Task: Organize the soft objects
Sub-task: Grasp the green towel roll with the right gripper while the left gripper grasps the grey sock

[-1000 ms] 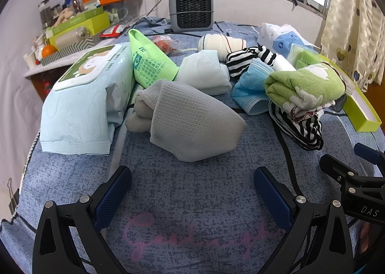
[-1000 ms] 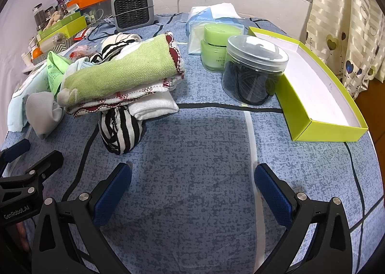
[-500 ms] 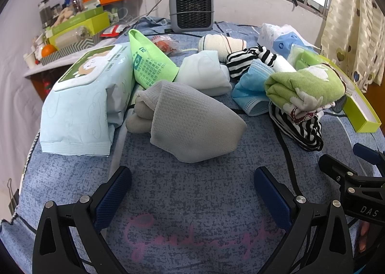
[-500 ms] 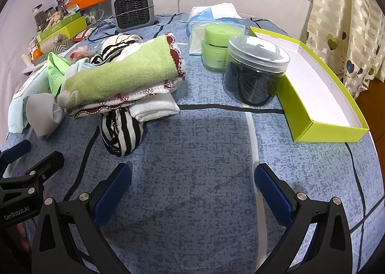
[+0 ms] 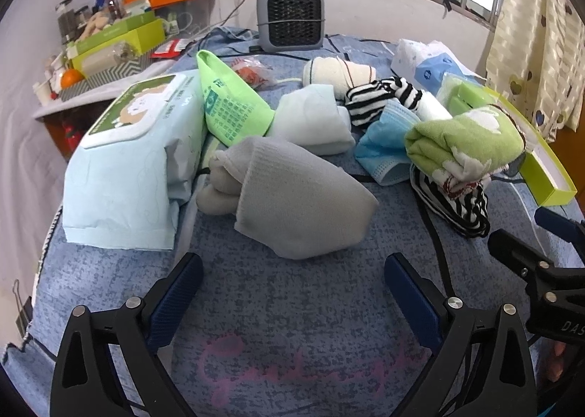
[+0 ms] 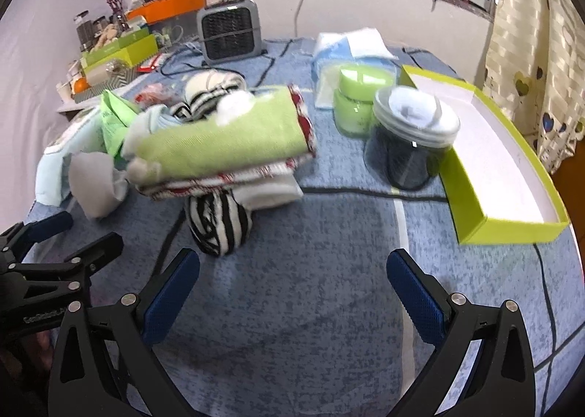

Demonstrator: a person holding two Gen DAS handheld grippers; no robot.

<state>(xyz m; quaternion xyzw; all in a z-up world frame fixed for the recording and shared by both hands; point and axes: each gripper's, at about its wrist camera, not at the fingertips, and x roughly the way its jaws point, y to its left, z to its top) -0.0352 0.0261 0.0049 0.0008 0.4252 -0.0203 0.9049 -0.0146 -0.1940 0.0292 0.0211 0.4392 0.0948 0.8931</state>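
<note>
Beyond spread fingers [image 5: 409, 292]: grey sock [image 5: 303, 205].

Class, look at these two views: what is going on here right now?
A person holds two grippers over a blue cloth-covered table, both open and empty. The left gripper faces a folded grey sock; the right gripper faces a striped sock under a rolled green towel. The lime-green box is empty; nothing is sorted yet.
</note>
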